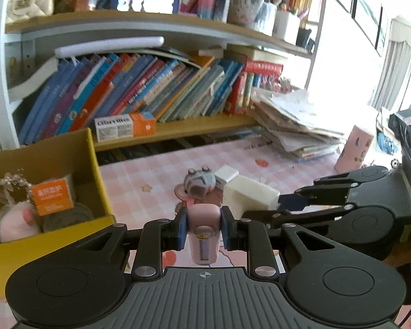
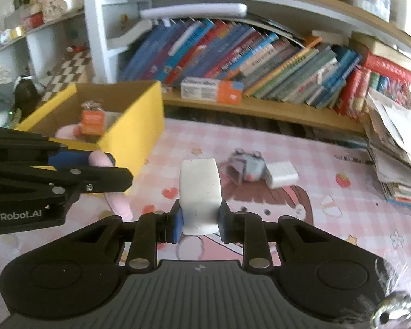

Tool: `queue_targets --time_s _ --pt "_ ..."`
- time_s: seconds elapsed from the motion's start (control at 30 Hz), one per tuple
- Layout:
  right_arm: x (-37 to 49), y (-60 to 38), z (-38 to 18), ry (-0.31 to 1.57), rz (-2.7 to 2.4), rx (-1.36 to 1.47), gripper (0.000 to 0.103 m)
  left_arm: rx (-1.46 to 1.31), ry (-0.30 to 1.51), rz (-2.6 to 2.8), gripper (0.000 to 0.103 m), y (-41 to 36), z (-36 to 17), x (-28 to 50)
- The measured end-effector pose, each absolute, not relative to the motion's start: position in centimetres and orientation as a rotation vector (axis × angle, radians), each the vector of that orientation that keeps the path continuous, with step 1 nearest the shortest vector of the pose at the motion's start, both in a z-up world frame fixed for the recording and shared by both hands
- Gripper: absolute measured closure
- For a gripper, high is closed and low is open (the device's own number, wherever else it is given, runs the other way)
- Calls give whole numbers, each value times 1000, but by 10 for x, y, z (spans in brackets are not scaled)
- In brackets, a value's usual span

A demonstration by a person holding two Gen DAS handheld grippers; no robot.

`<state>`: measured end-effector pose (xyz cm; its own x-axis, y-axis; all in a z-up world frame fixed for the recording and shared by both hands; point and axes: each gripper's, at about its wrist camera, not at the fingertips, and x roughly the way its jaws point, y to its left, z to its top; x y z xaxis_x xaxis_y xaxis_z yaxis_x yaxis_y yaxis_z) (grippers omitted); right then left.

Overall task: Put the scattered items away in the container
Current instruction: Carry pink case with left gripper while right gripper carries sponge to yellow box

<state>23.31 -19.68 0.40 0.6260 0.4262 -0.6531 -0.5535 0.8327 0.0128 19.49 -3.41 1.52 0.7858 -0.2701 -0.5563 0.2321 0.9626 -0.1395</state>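
Note:
My left gripper (image 1: 204,229) is shut on a small pink utility knife (image 1: 204,233), held above the pink checked table. My right gripper (image 2: 200,219) is shut on a white block (image 2: 200,192); the block also shows in the left wrist view (image 1: 249,193), with the right gripper (image 1: 282,205) reaching in from the right. The yellow cardboard box (image 1: 96,164) stands at the left and holds an orange packet (image 1: 52,196), a pink plush and a beaded thing. A grey plush toy (image 2: 246,164) and a small white box (image 2: 280,174) lie on the table ahead.
A bookshelf full of leaning books (image 1: 150,87) runs along the back of the table. A pile of papers and books (image 1: 296,120) sits at the right, with a pink cup (image 1: 354,148) beside it. An orange and white carton (image 1: 124,127) lies on the lower shelf.

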Motion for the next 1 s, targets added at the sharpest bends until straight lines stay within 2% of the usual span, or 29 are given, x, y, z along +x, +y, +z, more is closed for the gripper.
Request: queue_targets --time_s 1.0 --pt "226 -59 42 611 696 -307 79 -100 463 -123 80 97 52 179"
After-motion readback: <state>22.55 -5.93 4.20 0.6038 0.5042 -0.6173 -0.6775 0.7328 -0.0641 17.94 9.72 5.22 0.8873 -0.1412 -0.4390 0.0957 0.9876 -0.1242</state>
